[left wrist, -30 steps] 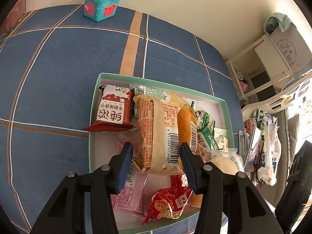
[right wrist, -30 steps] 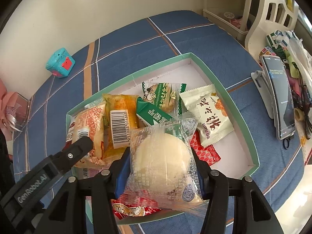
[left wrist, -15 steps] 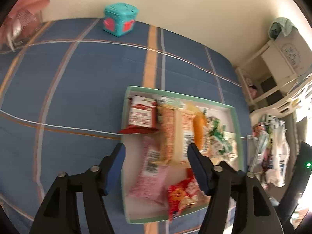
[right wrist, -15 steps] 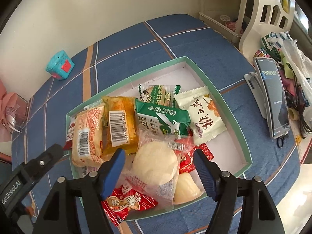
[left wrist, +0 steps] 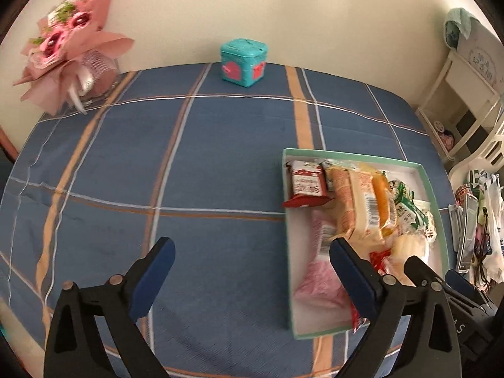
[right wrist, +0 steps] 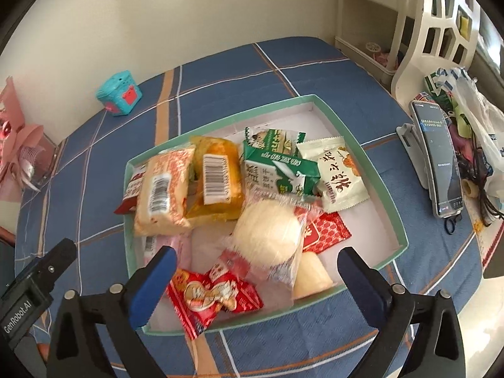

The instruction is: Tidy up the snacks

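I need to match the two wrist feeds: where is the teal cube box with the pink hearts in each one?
Left wrist view: the teal cube box stands top centre, at the far edge of the blue plaid cloth by the wall.
Right wrist view: the same box sits upper left, also at the cloth's far edge by the wall.
Shared landmark: the green-rimmed snack tray, lower right in the left view, centre in the right view.

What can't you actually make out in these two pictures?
- Pink packet, left wrist view: motion blur hides its print.
- Red-and-white packet, right wrist view: mostly hidden behind the cream bread pack.
- Phone screen text, right wrist view: too small to read.
- Bouquet, right wrist view: cut off by the edge.
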Demonstrator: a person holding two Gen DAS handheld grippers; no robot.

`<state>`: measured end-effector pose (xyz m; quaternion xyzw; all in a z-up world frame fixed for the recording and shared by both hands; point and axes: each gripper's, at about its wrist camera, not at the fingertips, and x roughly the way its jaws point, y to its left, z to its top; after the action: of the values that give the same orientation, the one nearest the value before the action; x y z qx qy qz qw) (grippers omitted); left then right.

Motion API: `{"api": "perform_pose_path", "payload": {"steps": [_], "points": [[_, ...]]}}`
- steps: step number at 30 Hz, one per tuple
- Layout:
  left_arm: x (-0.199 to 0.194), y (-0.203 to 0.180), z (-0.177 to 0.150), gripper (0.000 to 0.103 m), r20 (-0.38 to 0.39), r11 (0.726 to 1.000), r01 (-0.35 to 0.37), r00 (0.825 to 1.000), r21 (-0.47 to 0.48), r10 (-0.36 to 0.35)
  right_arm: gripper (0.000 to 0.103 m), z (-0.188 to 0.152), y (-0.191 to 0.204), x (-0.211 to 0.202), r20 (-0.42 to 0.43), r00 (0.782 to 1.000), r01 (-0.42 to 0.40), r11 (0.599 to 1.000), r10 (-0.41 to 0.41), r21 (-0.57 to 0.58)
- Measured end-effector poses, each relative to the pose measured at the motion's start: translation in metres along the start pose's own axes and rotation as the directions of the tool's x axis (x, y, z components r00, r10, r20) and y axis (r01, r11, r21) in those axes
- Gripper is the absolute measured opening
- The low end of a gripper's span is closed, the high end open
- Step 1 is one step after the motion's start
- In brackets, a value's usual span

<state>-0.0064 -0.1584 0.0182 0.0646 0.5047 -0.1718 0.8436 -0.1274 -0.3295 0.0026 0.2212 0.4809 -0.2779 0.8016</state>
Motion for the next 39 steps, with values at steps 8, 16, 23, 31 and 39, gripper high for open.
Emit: {"api": "perform_pose_path", "payload": {"steps": [8, 16, 23, 31, 39], "points": [[-0.027, 0.027, -0.028, 0.099, 0.019, 0.992, -0.126, 0.992, -0.026, 0.127, 0.103, -0.025, 0.022, -0.021, 0.04, 0.999, -0.001, 0.995, 0.005, -0.099], [-0.041, 0.045, -0.055, 0.099, -0.006, 0.984, -0.17, 0.985, -0.054, 0.17, 0.103, -0.052, 0.04, -0.035, 0.06, 0.998, 0.008, 0.983, 0.003, -0.181], [-0.049, 0.056, -0.075, 0.099, -0.014, 0.979, -0.195, 0.981, -0.057, 0.194, 0.103, -0.064, 0.043, -0.037, 0.056, 0.998, 0.014, 0.978, -0.003, -0.21], [-0.049, 0.062, -0.082, 0.098, -0.04, 0.977, -0.201, 0.979, -0.073, 0.198, 0.103, -0.065, 0.044, -0.036, 0.05, 0.999, 0.016, 0.977, -0.006, -0.211], [-0.045, 0.066, -0.08, 0.098, -0.062, 0.977, -0.198, 0.979, -0.078, 0.194, 0.103, -0.065, 0.045, -0.035, 0.045, 0.999, 0.015, 0.977, -0.006, -0.211]]}}
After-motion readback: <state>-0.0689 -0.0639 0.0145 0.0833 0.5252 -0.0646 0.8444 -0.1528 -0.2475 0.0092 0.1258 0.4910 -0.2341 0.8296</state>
